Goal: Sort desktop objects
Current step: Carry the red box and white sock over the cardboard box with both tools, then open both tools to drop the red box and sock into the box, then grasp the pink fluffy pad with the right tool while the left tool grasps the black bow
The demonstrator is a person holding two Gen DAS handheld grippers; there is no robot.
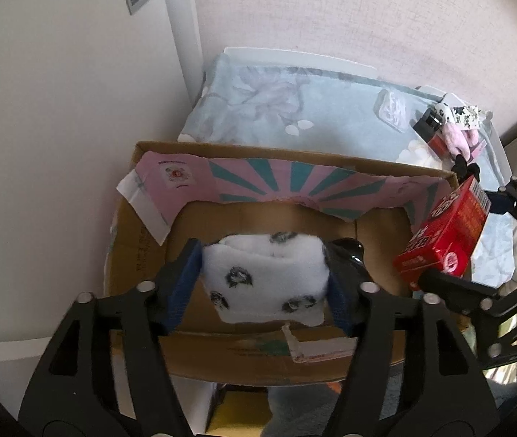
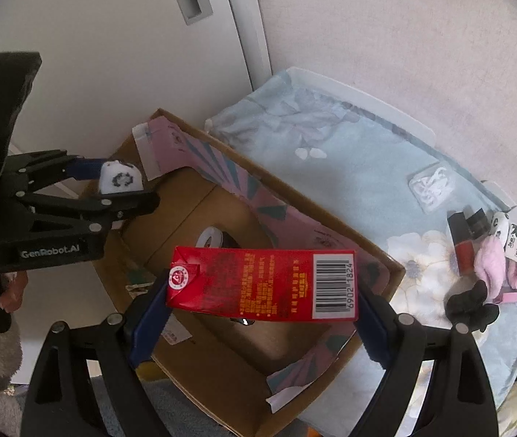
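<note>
Your left wrist camera looks steeply down, close over the cardboard box (image 1: pixel 331 360). Your right wrist camera looks down from the box's right side. Both share the box, the blue cloth (image 2: pixel 360 167) and the wall behind.

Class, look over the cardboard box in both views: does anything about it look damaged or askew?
Yes. The cardboard box has a pink patterned liner with a torn, ragged lower edge, and a strip of tape peeling from the near wall. The liner's left corner folds out over the rim.
</note>
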